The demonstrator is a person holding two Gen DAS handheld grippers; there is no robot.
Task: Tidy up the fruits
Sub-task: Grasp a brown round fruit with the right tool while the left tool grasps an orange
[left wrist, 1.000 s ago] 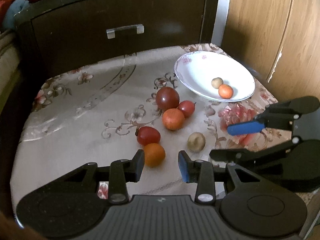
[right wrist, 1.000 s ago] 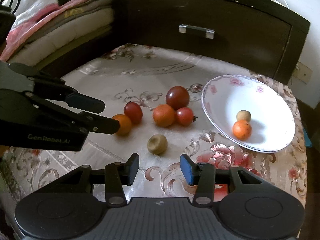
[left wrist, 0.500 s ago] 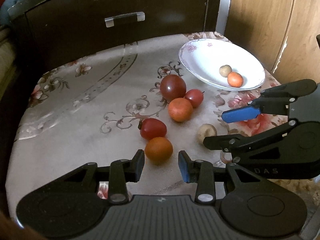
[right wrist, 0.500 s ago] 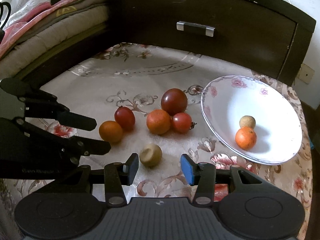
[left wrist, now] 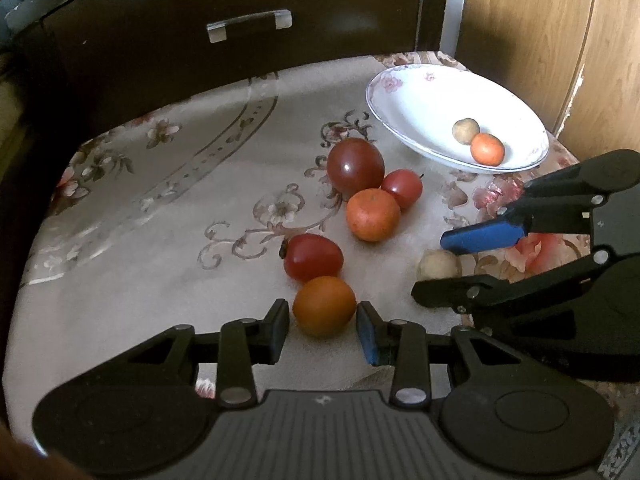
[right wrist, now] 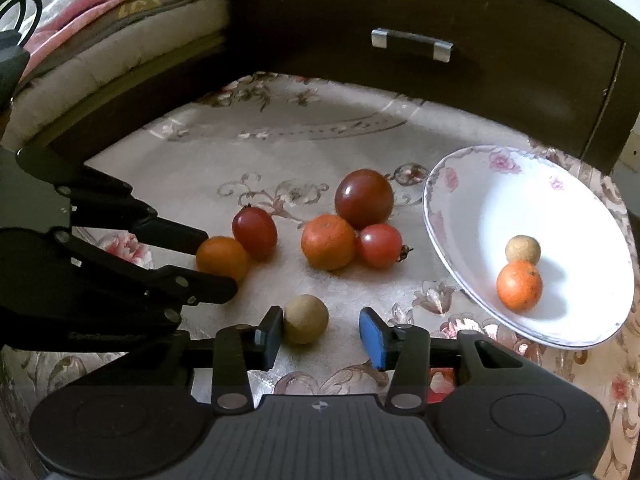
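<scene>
fruit is only partly sorted from where i sit: 2 pieces already lie in the white plate [right wrist: 472, 184], a small orange [right wrist: 519, 285] and a tan round fruit [right wrist: 522, 249] touching it. 6 are left on the floral tablecloth [left wrist: 160, 208].

my left gripper [left wrist: 323, 330] has its jaws apart with the nearest orange [left wrist: 324, 306] sitting between the fingertips; the gap on each side looks slight, and i cannot tell whether a pad touches, so i count it as not yet gripped. a red tomato [left wrist: 313, 257] sits just behind it, touching.

my right gripper [right wrist: 320, 334] is also spread wide, with the loose tan fruit [right wrist: 305, 319] between the fingers, pressed close to the left finger and well clear of the blue pad. nothing is held there either.

further back a cluster of 3 touches: a dark tomato [right wrist: 364, 199], a mandarin [right wrist: 328, 242] and a small red tomato [right wrist: 380, 245], near the plate rim.

i judge the job about a quarter done, with 2 grasps being lined up and the cluster untouched.
</scene>
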